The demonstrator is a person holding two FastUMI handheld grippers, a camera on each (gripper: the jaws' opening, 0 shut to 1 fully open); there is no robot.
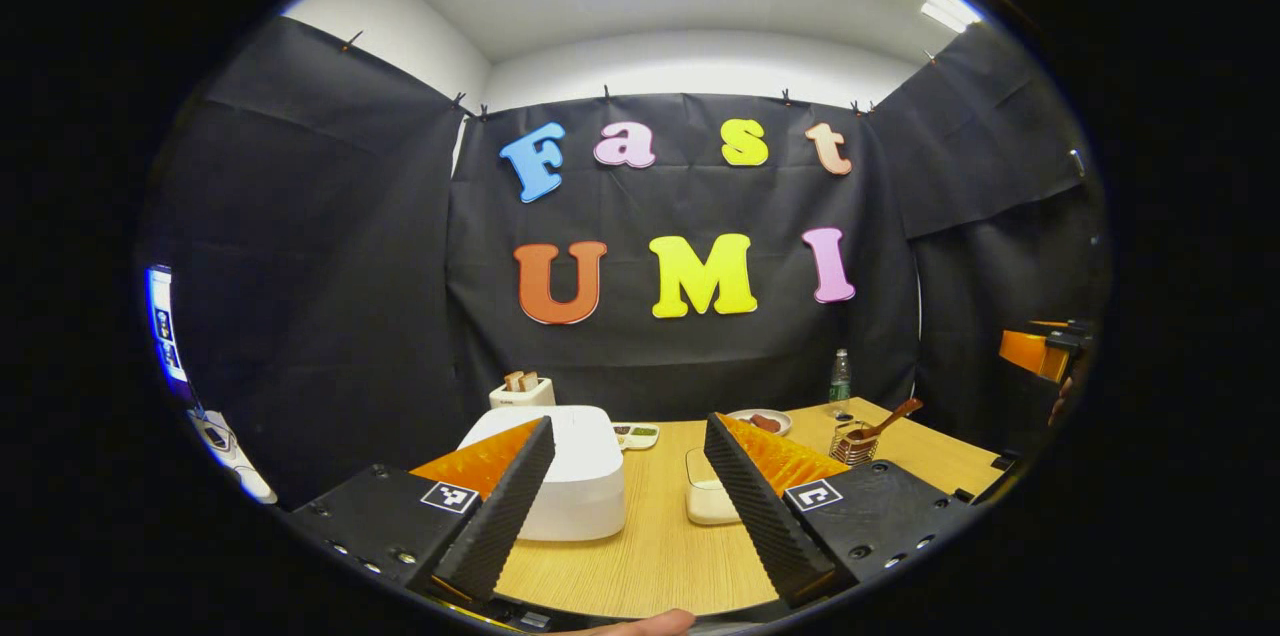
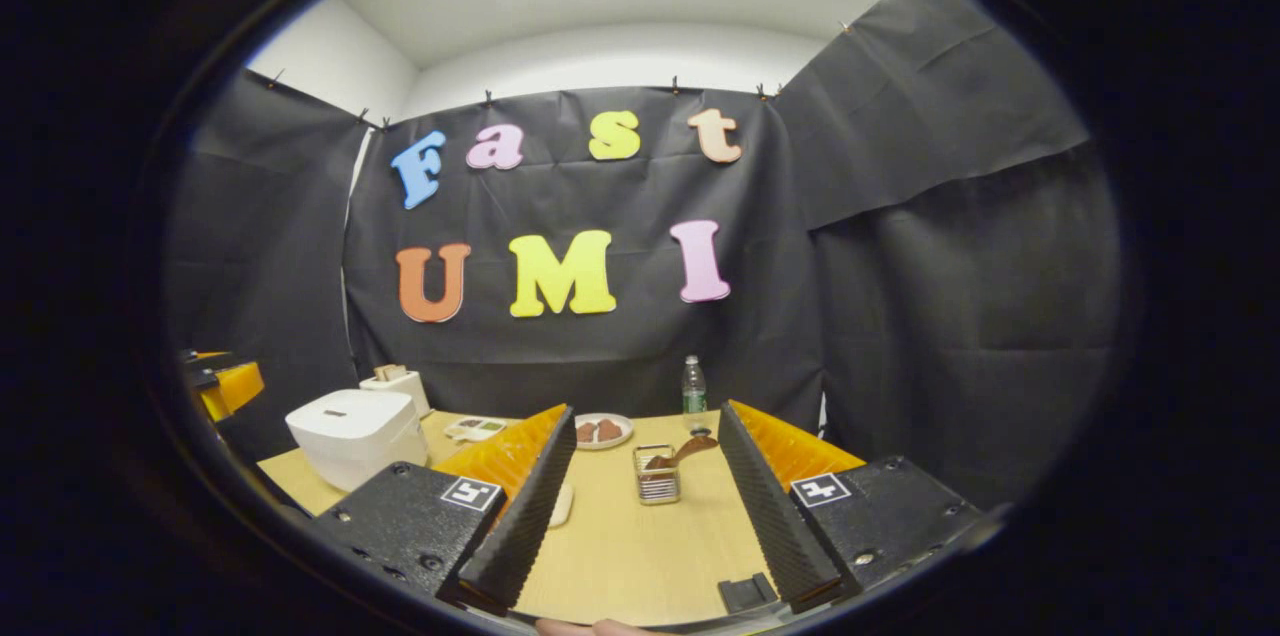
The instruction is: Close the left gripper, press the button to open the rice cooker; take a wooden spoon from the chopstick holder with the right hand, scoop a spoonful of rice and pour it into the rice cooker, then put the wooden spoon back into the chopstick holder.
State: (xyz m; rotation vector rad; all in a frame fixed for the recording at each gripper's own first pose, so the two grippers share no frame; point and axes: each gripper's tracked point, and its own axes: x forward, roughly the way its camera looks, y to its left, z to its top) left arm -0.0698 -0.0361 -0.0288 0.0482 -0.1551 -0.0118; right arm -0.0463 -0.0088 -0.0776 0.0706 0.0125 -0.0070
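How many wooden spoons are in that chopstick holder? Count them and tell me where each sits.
1. A single wooden spoon leans in the chopstick holder on the table, handle slanting up toward the water bottle. Others may be hidden inside.

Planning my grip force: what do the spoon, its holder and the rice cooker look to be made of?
Spoon: looks like wood, brown with a smooth, slightly glossy bowl. Chopstick holder: seems thin metal wire, an open see-through grid with a coppery sheen. Rice cooker: probably plastic shell, plain white, rounded edges and a soft matte look. All three are small in the right gripper view, so finishes stay uncertain.
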